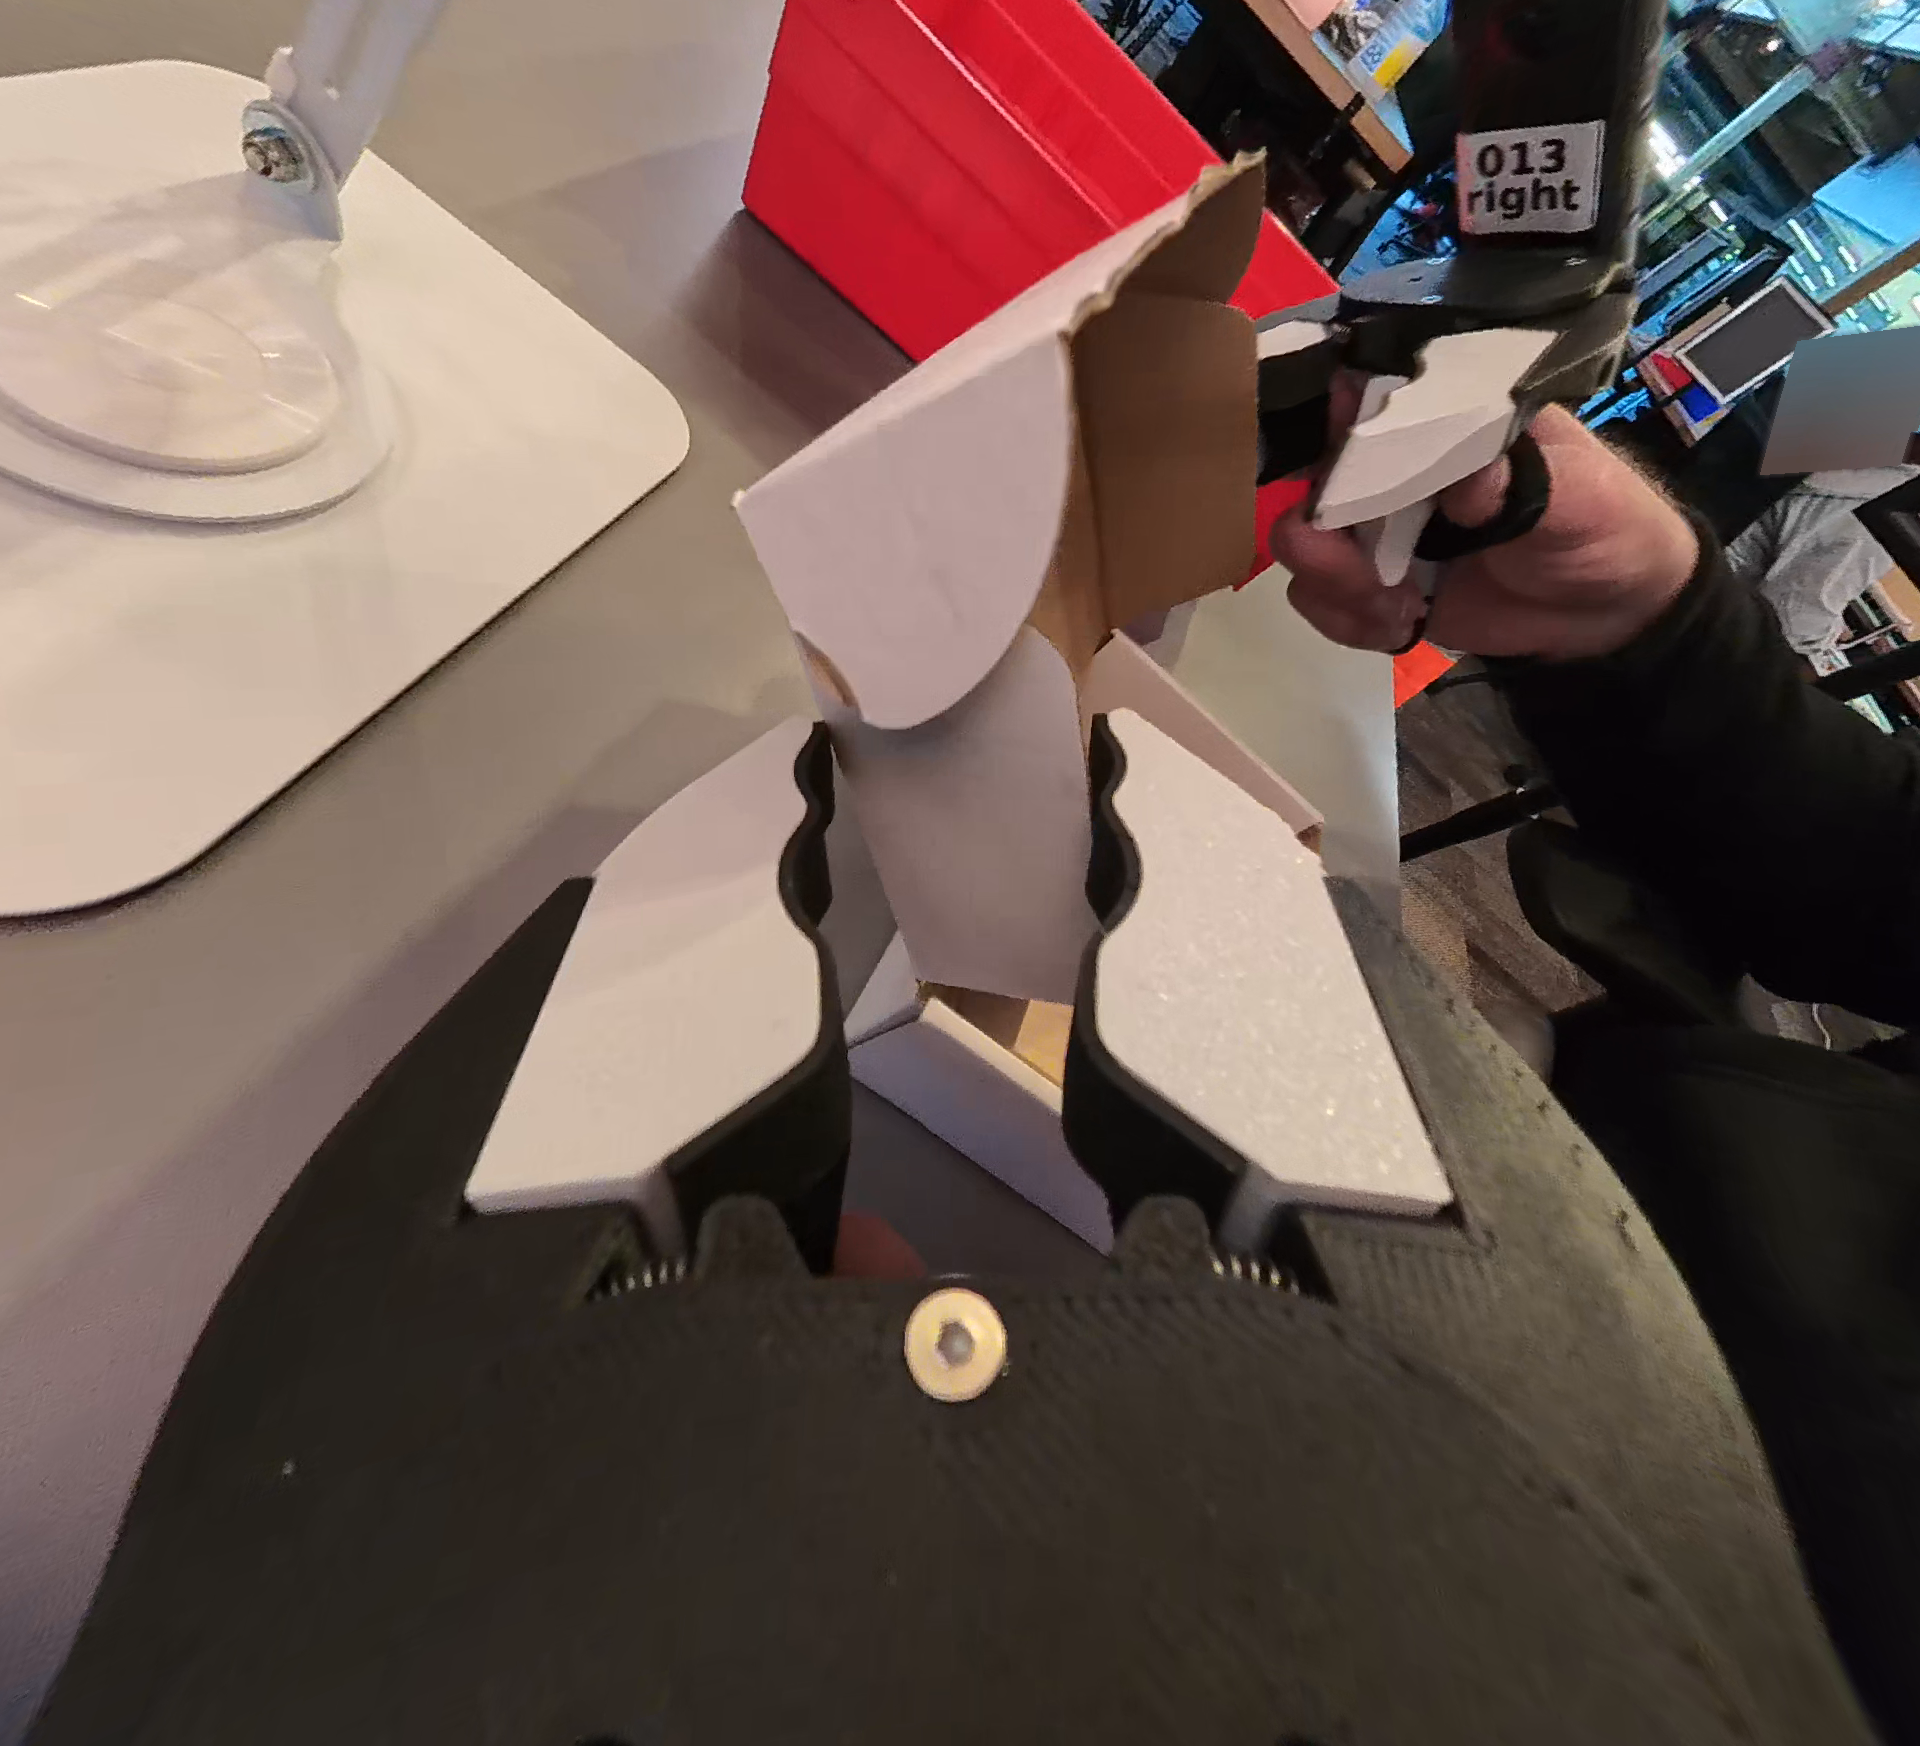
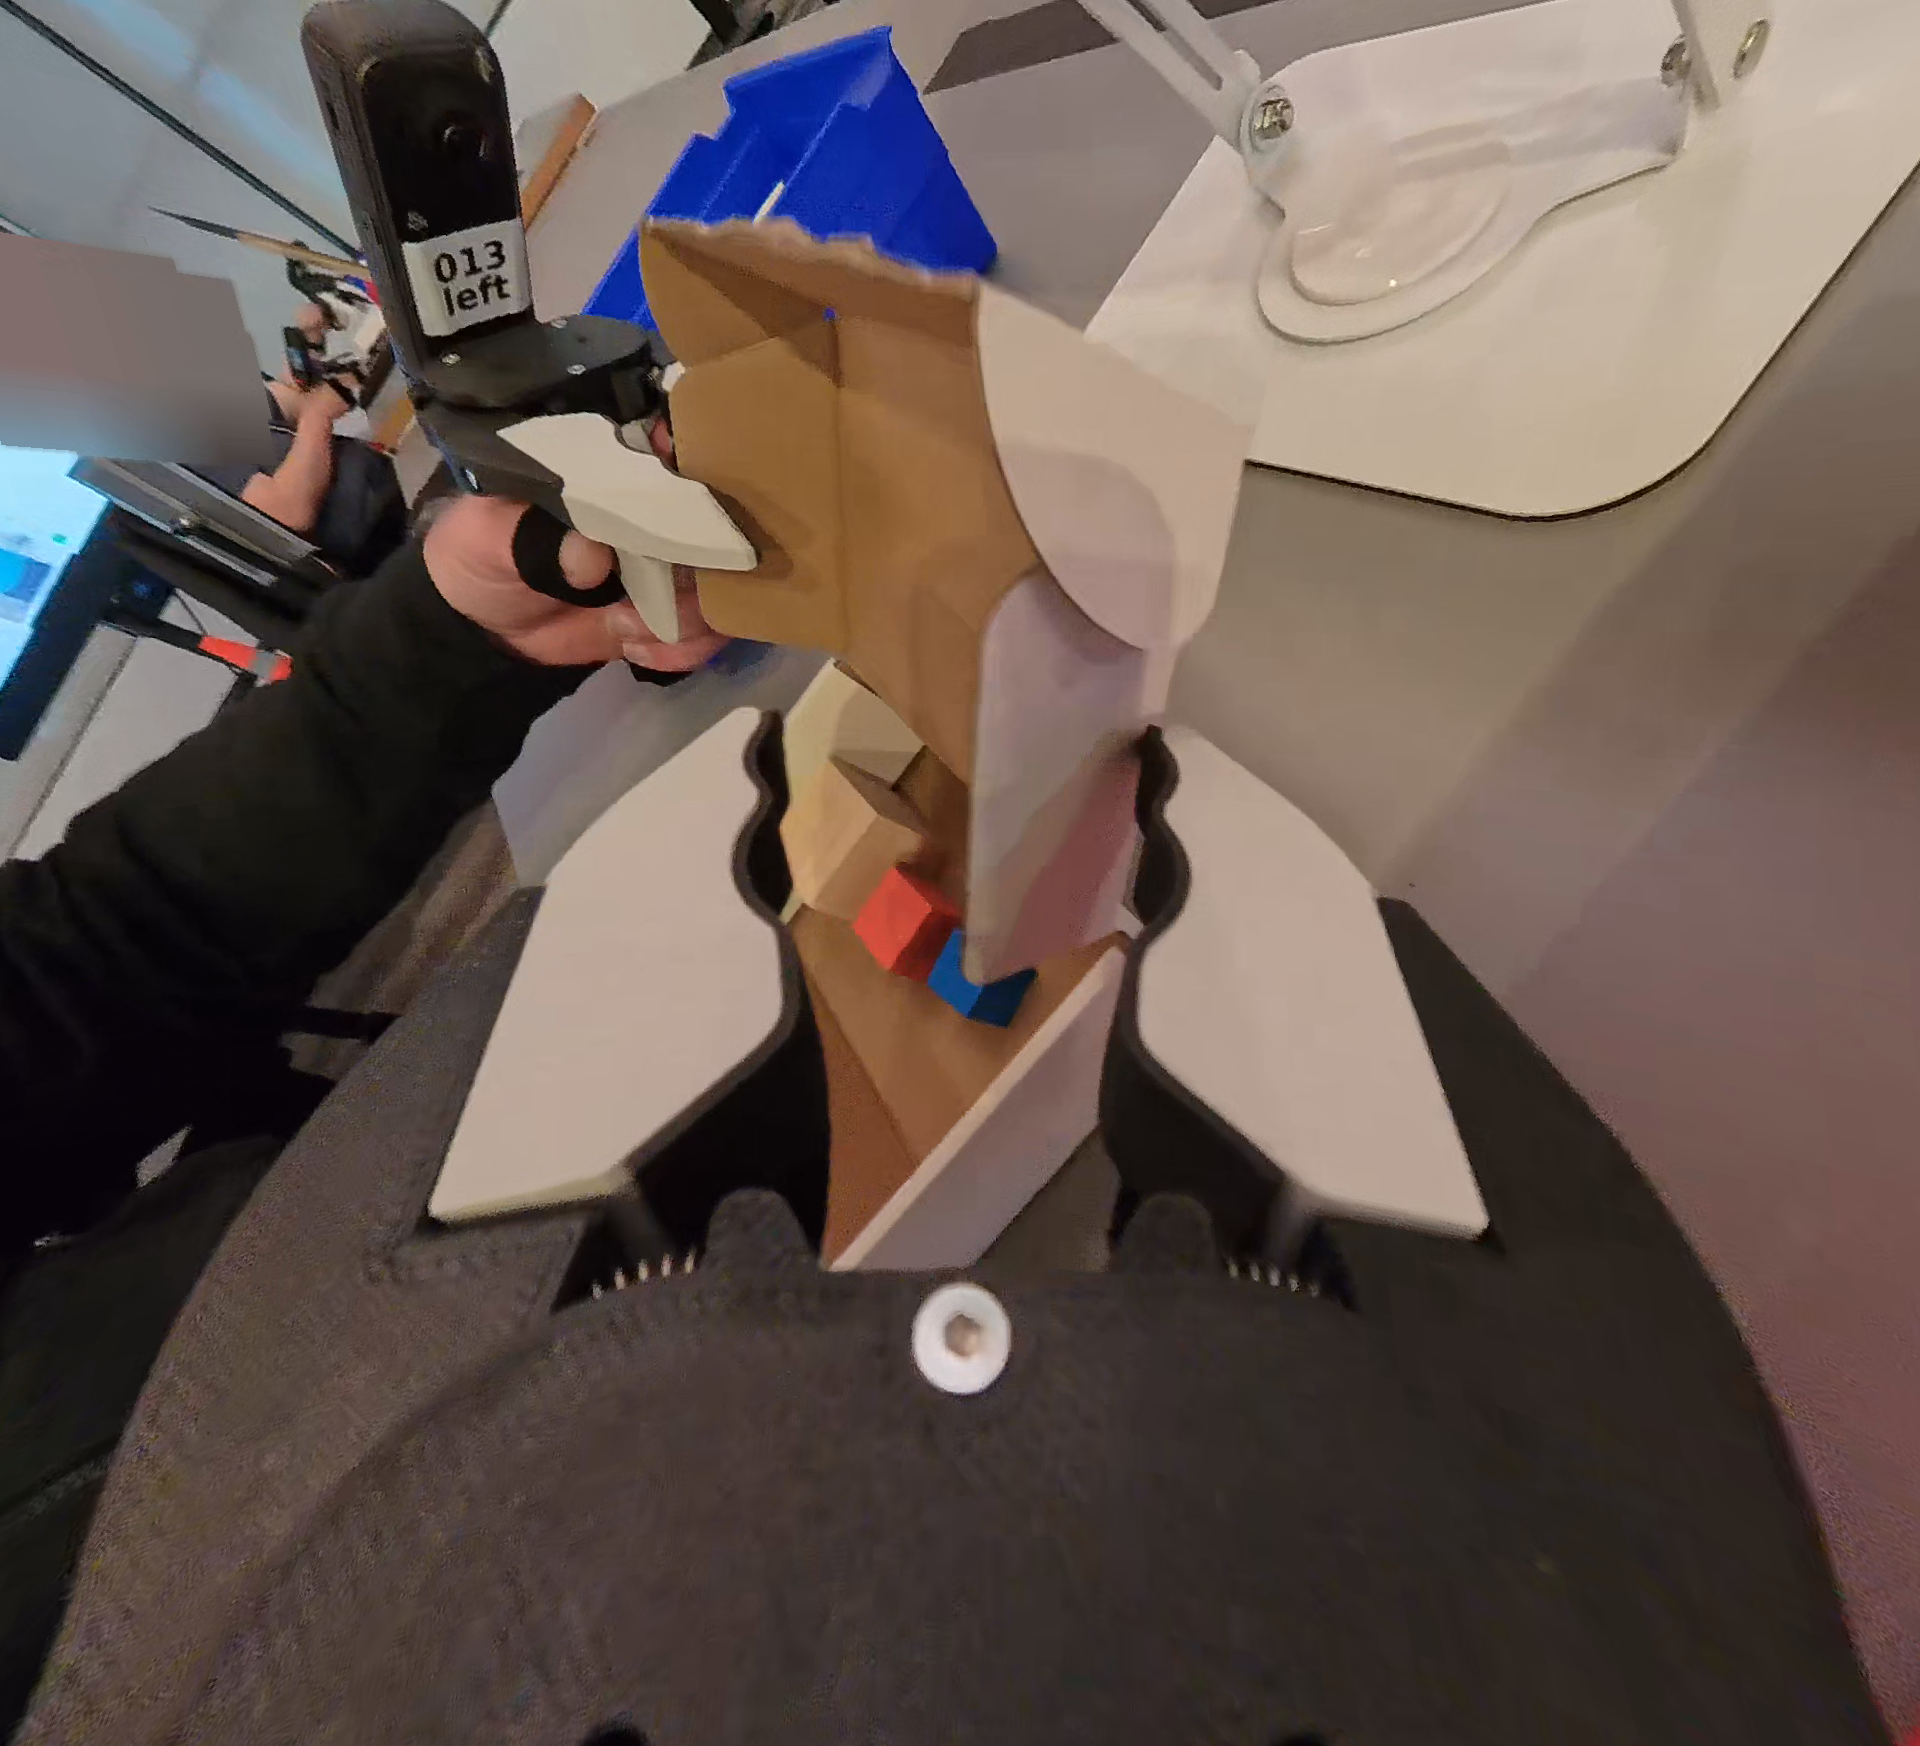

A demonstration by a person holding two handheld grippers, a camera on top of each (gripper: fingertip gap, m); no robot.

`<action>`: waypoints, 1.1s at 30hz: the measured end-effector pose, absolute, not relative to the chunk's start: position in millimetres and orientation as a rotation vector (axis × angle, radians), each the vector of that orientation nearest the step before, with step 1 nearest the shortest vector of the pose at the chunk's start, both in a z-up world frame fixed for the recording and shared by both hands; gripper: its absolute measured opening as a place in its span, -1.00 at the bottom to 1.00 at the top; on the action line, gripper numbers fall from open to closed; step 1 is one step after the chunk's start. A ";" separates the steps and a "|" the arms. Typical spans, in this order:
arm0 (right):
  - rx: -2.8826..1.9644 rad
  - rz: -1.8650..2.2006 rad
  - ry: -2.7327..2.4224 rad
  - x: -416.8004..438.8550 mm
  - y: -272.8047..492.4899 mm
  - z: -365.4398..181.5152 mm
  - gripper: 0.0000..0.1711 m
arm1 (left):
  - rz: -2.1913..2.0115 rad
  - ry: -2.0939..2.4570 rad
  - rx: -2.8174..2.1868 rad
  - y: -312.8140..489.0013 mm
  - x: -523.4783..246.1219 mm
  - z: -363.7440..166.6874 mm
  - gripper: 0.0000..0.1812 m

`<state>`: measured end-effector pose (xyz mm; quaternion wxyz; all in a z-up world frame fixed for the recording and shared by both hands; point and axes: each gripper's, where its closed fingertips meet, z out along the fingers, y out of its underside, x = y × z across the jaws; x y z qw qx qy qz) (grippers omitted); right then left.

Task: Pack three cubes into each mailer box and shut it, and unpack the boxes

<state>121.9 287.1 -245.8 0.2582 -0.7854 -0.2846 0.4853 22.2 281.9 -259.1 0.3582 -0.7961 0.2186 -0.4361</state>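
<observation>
A white mailer box with a brown inside [image 1: 977,1104] stands open on the grey table, its lid [image 2: 862,470] raised. Inside it lie a red cube [image 2: 902,927], a blue cube [image 2: 977,984] and a pale wooden cube [image 2: 842,823]. My left gripper [image 1: 961,751] is open around one white side flap [image 1: 966,844] of the lid. My right gripper [image 2: 956,751] is open over the box, with the other white side flap [image 2: 1049,813] against its right finger. Each gripper also shows at the lid in the other's view: the right one [image 1: 1288,423], the left one [image 2: 727,533].
A red bin [image 1: 935,138] stands behind the box on one side and a blue bin [image 2: 831,148] on the other. A white stand on a flat base [image 1: 312,501] takes up the table's far side. The table edge [image 1: 1361,865] is close by, with people and desks beyond it.
</observation>
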 end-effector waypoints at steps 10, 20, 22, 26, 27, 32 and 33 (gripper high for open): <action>-1.991 1.610 -0.769 119.1 268.6 -231.3 -0.14 | -1.108 0.571 -2.030 281.5 15.7 -253.9 -0.46; -1.959 1.494 -0.854 119.1 258.9 -247.1 -0.24 | -1.060 0.621 -1.997 265.6 18.0 -246.1 -0.49; -1.963 1.493 -0.893 116.0 255.3 -251.3 -0.18 | -1.078 0.606 -1.987 263.9 18.0 -244.4 -0.49; -1.911 1.554 -0.959 109.9 246.0 -249.3 -0.29 | -1.095 0.617 -1.974 257.2 21.3 -245.4 -0.47; -1.899 1.556 -0.988 108.5 243.1 -249.5 -0.31 | -1.098 0.631 -1.975 254.5 23.0 -246.3 -0.45; -1.894 1.468 -1.075 102.9 237.9 -251.5 -0.31 | -1.060 0.630 -2.000 247.3 31.7 -252.9 -0.35; -1.893 1.456 -1.086 102.4 237.1 -251.7 -0.31 | -1.043 0.632 -2.006 245.1 35.1 -255.0 -0.31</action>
